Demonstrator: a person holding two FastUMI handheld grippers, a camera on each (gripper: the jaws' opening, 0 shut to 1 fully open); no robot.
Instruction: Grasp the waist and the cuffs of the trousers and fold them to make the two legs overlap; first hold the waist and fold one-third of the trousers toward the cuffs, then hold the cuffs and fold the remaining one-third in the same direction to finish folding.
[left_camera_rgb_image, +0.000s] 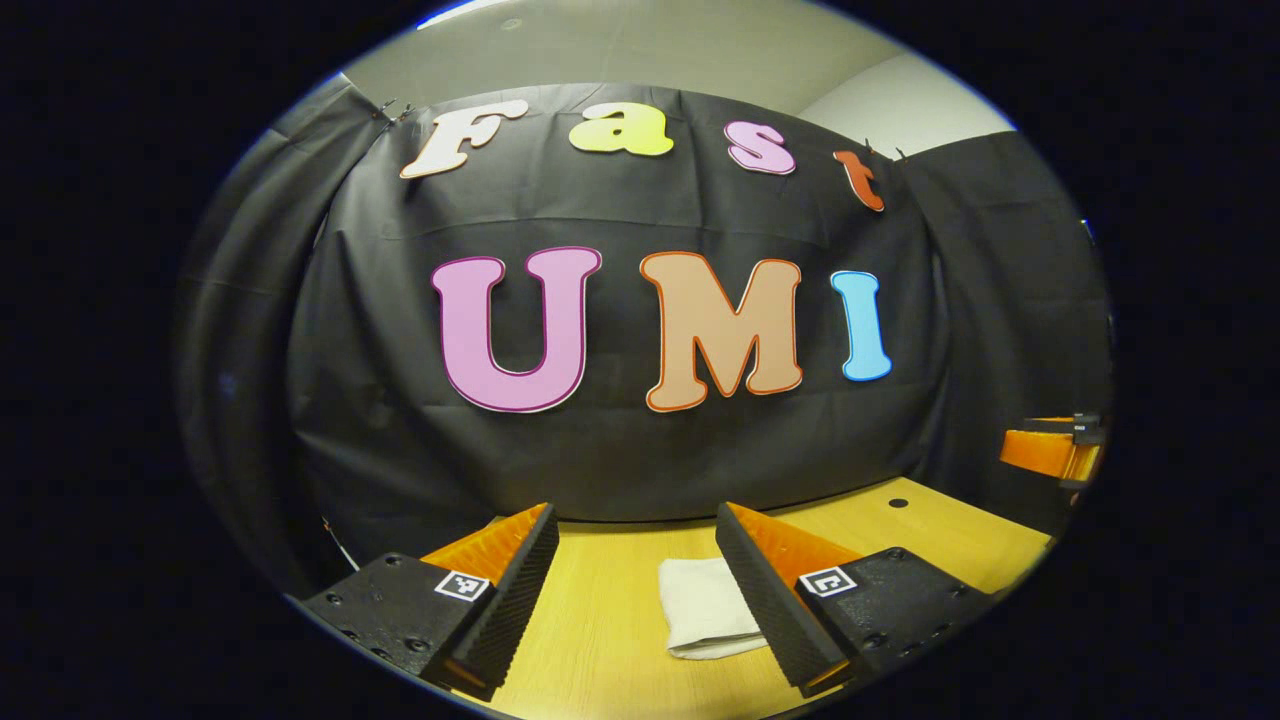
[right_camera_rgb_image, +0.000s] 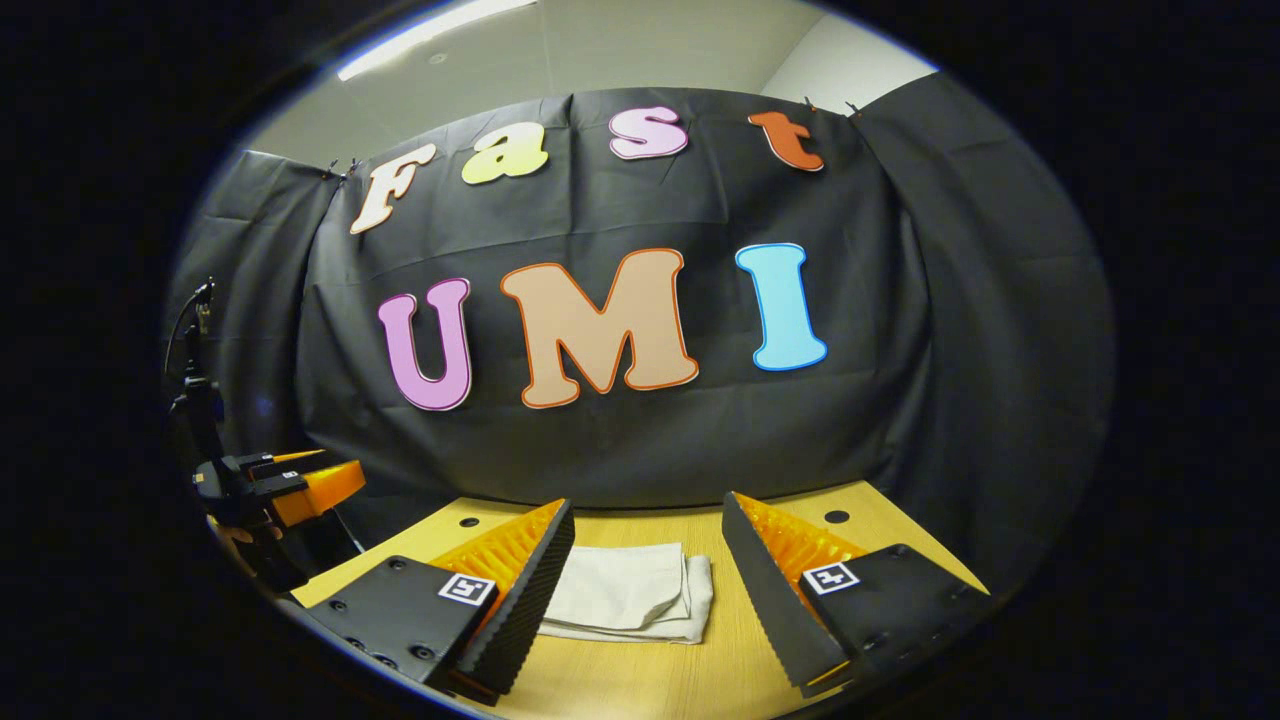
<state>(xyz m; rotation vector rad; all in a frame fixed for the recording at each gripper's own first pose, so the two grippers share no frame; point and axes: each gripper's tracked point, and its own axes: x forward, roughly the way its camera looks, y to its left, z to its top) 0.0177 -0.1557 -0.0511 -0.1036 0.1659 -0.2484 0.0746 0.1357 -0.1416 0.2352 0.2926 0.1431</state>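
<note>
Wood-grain yellow, the table (right_camera_rgb_image: 740, 650) spreads across the lower part of both views, running from about 8 to 4 o'clock under the dark cloth wall (right_camera_rgb_image: 620, 450). On it lie the trousers (right_camera_rgb_image: 630, 592), pale cream cloth already gathered into a small, flat, layered packet; judging by that shape, the thirds look folded and the task is at or near its end. In the right gripper view the packet sits at 6 o'clock, its long axis running roughly across the view, layered edges showing toward 3 o'clock. In the left gripper view the trousers (left_camera_rgb_image: 705, 607) also sit near 6 o'clock, partly hidden behind one finger, so their length there is hard to judge.

The left gripper (left_camera_rgb_image: 637, 590) and the right gripper (right_camera_rgb_image: 648, 590) both hover above the table with fingers spread wide, released, grasping nothing. That raised, apart posture probably means the cloth has been let go so it rests undisturbed.

At 9 o'clock in the right gripper view, the other gripper appears farther off.
</note>
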